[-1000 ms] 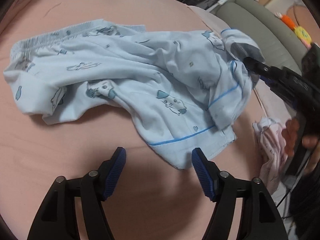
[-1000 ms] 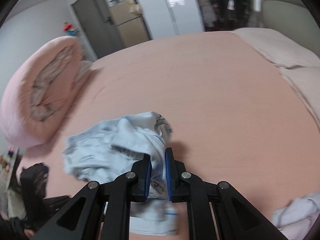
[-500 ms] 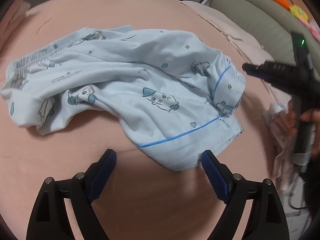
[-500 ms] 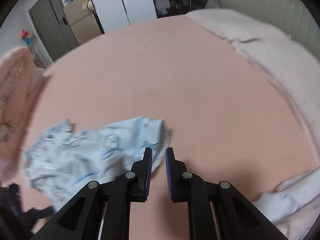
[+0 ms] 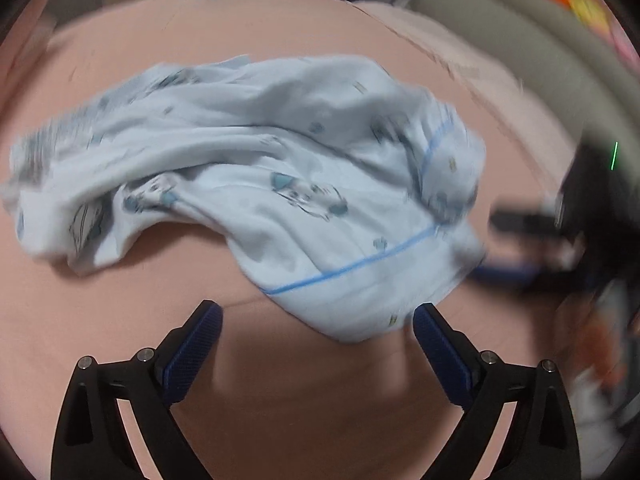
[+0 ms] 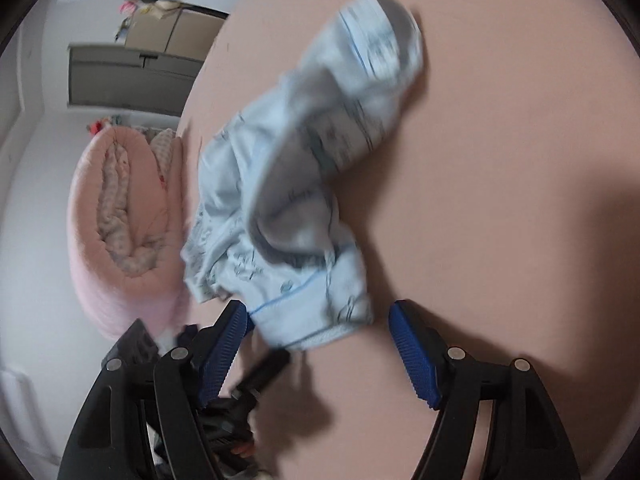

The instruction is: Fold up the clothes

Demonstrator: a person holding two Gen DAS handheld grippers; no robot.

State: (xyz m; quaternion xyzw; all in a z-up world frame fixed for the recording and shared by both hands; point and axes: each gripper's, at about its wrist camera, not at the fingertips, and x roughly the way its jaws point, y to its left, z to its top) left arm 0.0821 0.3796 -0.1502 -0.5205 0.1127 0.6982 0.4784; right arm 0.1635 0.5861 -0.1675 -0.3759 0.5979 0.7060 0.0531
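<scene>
A crumpled pale blue garment (image 5: 256,176) with cartoon prints and thin blue piping lies on the pink bed sheet (image 5: 120,360). My left gripper (image 5: 318,316) stands open just short of the garment's near hem corner, which sits between the finger tips. In the right wrist view the same garment (image 6: 296,184) stretches away across the sheet, and my right gripper (image 6: 318,312) is open around its near hem edge. The right gripper appears blurred in the left wrist view at the garment's right edge (image 5: 516,240). Both views are motion-blurred.
A rolled pink quilt (image 6: 120,216) lies at the bed's left edge in the right wrist view. A grey-green padded headboard (image 5: 532,52) runs along the far right. Another light cloth (image 5: 596,400) lies at the right. Bare pink sheet (image 6: 520,160) lies to the right of the garment.
The right gripper let go of the garment, swung round and tilted, and opened wide at the hem. The left gripper moved closer to the hem corner and stays open.
</scene>
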